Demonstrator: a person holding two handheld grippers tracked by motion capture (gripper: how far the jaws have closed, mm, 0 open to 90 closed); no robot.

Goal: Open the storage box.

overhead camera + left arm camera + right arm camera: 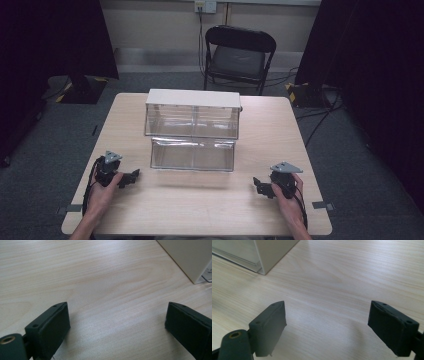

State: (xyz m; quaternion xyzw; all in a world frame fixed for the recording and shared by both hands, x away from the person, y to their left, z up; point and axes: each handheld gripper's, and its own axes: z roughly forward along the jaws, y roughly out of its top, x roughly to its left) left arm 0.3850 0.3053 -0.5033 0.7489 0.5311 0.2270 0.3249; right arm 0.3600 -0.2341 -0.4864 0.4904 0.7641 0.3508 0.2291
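A wooden table (200, 200) is seen, with the clear drawer cabinet (193, 131) set at its middle, lower drawer pulled out. The left gripper (131, 177) and right gripper (259, 186) are held near it, jaws spread wide, nothing gripped.

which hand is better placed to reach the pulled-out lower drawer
Left, marginally: the left tongs lie slightly nearer the open lower drawer than the right tongs. Both are open and empty.

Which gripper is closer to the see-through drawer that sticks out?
Left, but only slightly. The left gripper sits just off the drawer's front-left corner. The right gripper lies off its front-right corner, a bit farther out and nearer the person. Neither touches it.
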